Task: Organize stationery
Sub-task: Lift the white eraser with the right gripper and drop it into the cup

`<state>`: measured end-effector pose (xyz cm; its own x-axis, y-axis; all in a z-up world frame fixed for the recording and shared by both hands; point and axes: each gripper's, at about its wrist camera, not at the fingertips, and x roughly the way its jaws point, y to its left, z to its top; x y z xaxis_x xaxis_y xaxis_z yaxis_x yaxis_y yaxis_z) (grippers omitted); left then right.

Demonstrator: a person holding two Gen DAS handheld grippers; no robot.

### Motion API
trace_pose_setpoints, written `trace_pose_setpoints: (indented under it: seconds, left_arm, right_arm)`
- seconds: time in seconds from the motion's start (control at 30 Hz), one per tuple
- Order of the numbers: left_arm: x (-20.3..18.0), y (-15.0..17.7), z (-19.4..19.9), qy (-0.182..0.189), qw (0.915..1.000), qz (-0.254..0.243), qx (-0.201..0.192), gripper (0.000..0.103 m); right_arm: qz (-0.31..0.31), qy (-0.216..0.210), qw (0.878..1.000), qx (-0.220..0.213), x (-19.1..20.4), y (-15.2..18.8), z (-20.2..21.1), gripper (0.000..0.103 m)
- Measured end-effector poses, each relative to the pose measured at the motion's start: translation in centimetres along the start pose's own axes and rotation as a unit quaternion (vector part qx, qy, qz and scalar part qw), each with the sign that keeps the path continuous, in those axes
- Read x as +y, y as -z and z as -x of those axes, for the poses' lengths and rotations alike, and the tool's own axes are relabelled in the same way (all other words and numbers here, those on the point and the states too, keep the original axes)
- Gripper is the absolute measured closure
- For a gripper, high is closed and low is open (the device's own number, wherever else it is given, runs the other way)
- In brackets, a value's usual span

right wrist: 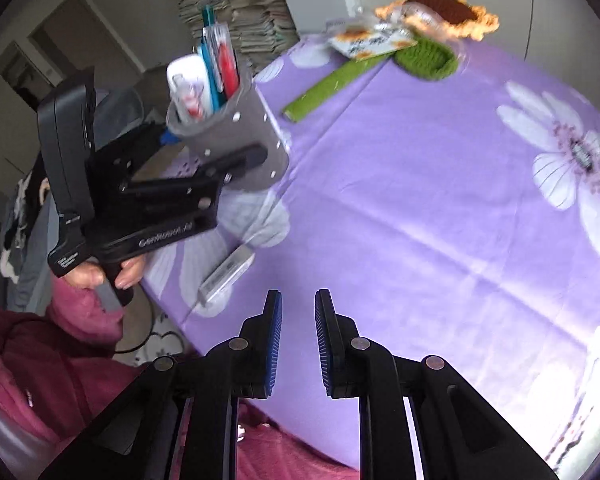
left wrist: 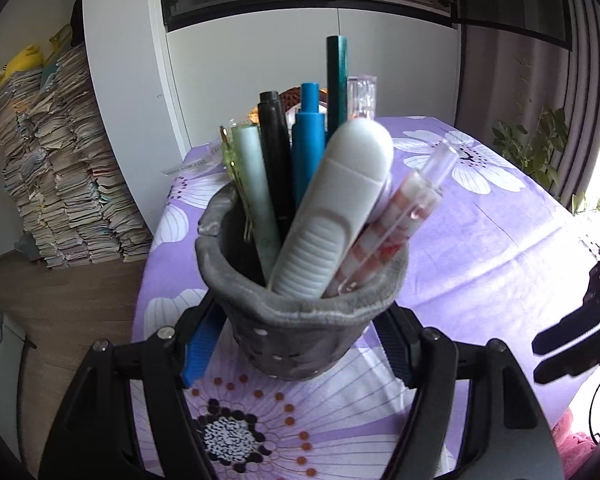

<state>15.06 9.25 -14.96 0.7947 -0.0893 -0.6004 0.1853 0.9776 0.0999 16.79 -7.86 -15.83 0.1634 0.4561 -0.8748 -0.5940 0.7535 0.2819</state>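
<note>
My left gripper (left wrist: pixel 298 322) is shut on a grey felt pen holder (left wrist: pixel 300 344), one jaw on each side of its wall, above the purple flowered tablecloth (left wrist: pixel 480 248). The holder contains a white ribbed cutter-like tool (left wrist: pixel 340 208), a black pen (left wrist: pixel 274 152), a blue pen (left wrist: pixel 308 136), a dark green pencil (left wrist: pixel 337 80), a pale green pen (left wrist: pixel 252 168) and a clear pink-checked pen (left wrist: pixel 396 216). In the right wrist view the holder (right wrist: pixel 244 128) appears at upper left. My right gripper (right wrist: pixel 298 300) hovers over the cloth's near edge, its blue pads slightly apart with nothing between them.
A small clear flat box (right wrist: pixel 228 272) lies near the table's left edge. A green ruler (right wrist: pixel 332 84), a green crochet piece (right wrist: pixel 428 60), a sunflower card (right wrist: pixel 372 40) and a brown-and-orange crochet piece (right wrist: pixel 448 12) sit at the far side. Paper stacks (left wrist: pixel 60 168) stand on the floor.
</note>
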Motion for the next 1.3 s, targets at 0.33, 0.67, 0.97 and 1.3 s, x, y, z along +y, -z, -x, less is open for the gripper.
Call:
trace_pose_setpoints:
  seconds: [0.33, 0.67, 0.97, 1.3]
  left_arm:
    - [2.6, 2.2, 1.3, -0.02, 0.9991, 0.032, 0.017, 0.033]
    - [5.2, 3.8, 2.7, -0.02, 0.9972, 0.072, 0.002, 0.033]
    - [6.1, 4.4, 2.8, 0.006, 0.997, 0.076, -0.012, 0.032]
    - [3.0, 2.8, 3.9, 0.052, 0.9964, 0.018, -0.064, 0.033]
  right_arm:
    - [-0.051, -0.052, 0.995, 0.068, 1.8, -1.1, -4.1, 0.078]
    - [-0.102, 0.0, 0.989, 0.108, 3.3, -2.7, -6.7, 0.054]
    - [-0.056, 0.064, 0.99, 0.116, 5.9, -3.0, -8.3, 0.085]
    - [-0.047, 0.033, 0.997, -0.045, 4.1, -4.0, 1.1, 0.086]
